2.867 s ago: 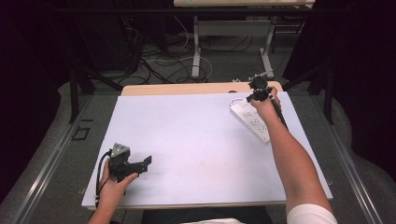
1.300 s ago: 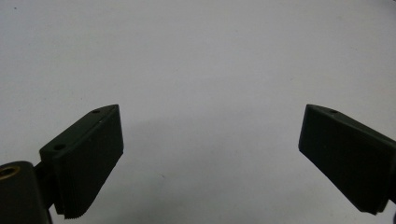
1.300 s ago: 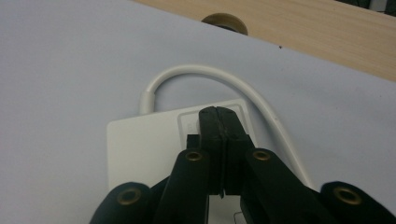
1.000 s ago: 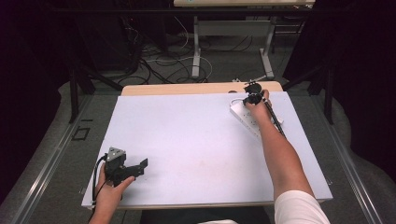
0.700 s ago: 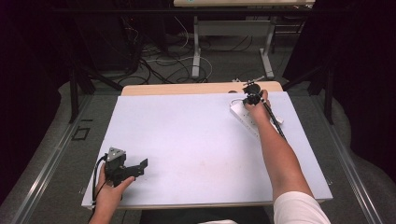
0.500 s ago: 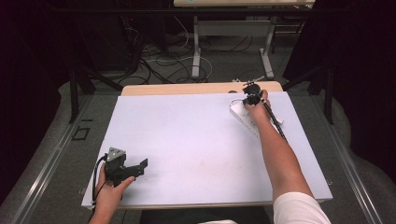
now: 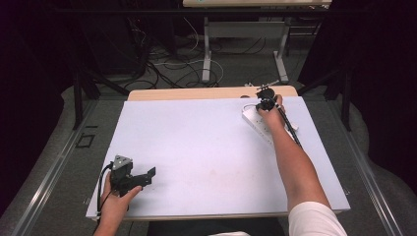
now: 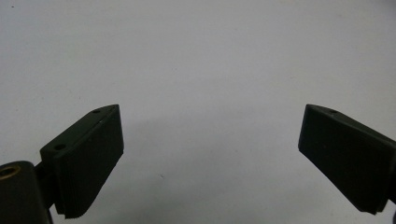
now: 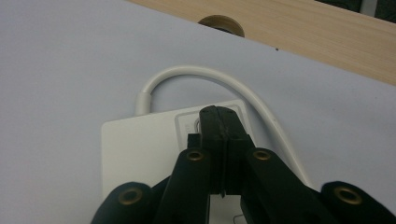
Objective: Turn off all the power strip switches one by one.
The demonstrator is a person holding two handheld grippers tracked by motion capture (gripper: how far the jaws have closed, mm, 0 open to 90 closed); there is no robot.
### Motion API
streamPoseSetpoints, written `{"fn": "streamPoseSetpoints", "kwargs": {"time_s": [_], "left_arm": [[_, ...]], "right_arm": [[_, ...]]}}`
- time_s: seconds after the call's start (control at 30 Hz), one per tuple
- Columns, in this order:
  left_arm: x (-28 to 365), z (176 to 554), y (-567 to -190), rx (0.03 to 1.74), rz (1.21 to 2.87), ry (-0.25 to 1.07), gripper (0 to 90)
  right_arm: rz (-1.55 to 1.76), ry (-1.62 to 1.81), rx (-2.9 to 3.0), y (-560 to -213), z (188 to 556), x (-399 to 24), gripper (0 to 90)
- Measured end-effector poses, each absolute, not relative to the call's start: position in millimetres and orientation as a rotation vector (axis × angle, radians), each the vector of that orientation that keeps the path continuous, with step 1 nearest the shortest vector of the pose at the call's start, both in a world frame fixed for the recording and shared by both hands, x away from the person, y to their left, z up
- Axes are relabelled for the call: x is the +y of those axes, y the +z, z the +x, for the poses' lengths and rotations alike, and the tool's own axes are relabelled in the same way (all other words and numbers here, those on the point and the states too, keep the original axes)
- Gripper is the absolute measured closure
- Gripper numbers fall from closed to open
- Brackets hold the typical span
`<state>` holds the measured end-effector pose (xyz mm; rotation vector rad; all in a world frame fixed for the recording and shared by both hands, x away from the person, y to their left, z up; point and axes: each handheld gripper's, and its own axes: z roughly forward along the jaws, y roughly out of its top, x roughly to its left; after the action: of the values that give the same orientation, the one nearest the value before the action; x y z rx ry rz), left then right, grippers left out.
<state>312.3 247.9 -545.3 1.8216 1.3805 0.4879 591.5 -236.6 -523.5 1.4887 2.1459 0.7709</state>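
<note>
Right gripper view puts me right over the work: my right gripper (image 9: 222,122) has its jaws pressed flat together, with nothing between them, and their joined tip rests on or just above a raised rectangular panel at the end of the white power strip (image 9: 140,140). I take that panel for the strip's rocker switch, though the jaws hide most of it, so I can't be sure the tip is actually touching. The strip's white cable (image 9: 201,74) loops out of that same end and curves away toward the wooden table edge (image 9: 327,42), where a round grommet hole (image 9: 221,23) sits. In the high view the power strip (image 7: 255,125) lies at the far right of the white mat (image 7: 206,147), slanted, with my right hand (image 7: 273,110) and right gripper (image 7: 265,98) over its far end. My left gripper (image 7: 129,178) sits idle at the near left corner of the mat, well apart from the strip; the left gripper view shows its jaws spread wide over bare mat, holding nothing. I judge the step in hand to be pressing the switch with the closed tip. The next move calls for a short, firm push straight down on the rocker's raised side, keeping the jaws together so the tip doesn't slip off onto the casing or snag the cable loop just beyond.
</note>
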Motion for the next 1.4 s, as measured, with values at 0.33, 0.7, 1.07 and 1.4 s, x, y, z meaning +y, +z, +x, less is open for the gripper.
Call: {"fn": "streamPoseSetpoints", "kwargs": {"time_s": [0.33, 0.7, 1.07, 1.4], "left_arm": [[245, 314, -545, 1.372, 1.826, 0.485, 6.7], [245, 314, -544, 1.374, 1.820, 0.487, 6.8], [245, 315, -543, 1.371, 1.816, 0.488, 6.9], [245, 315, -543, 1.370, 1.813, 0.491, 7.1]], "right_arm": [[1.496, 0.734, 2.179, -519, 587, -238, 90.0], [1.502, 0.724, 2.199, -510, 583, -240, 90.0], [1.526, 0.702, 2.198, -503, 578, -245, 90.0], [1.546, 0.665, 2.215, -497, 574, -249, 90.0]]}}
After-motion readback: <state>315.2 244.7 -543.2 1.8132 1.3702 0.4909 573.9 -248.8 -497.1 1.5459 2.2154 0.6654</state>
